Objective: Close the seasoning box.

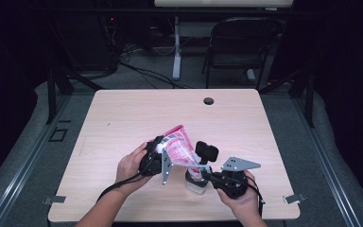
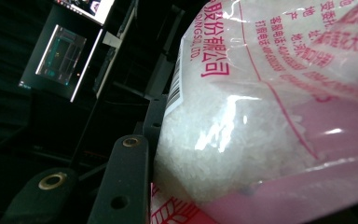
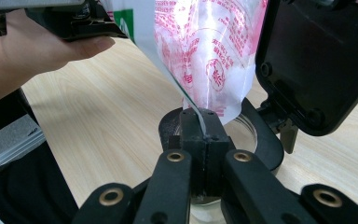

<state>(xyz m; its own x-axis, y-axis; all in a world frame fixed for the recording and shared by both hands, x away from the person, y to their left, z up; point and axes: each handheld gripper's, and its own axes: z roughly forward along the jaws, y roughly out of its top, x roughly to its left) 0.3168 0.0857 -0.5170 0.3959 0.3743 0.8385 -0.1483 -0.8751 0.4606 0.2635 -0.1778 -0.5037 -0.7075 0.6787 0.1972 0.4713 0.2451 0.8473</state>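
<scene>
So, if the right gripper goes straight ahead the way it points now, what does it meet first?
Probably the glass jar: the right gripper, jaws shut, sits at its rim, seemingly pinching it. Just beyond hangs the tip of the pink rice bag, tilted over the jar's mouth. Depth is hard to judge here.

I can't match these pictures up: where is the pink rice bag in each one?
High view: pink rice bag at centre, tilted over the jar.
Left gripper view: bag fills the right side.
Right gripper view: bag top centre.
Shared landmark: the wooden table.
</scene>
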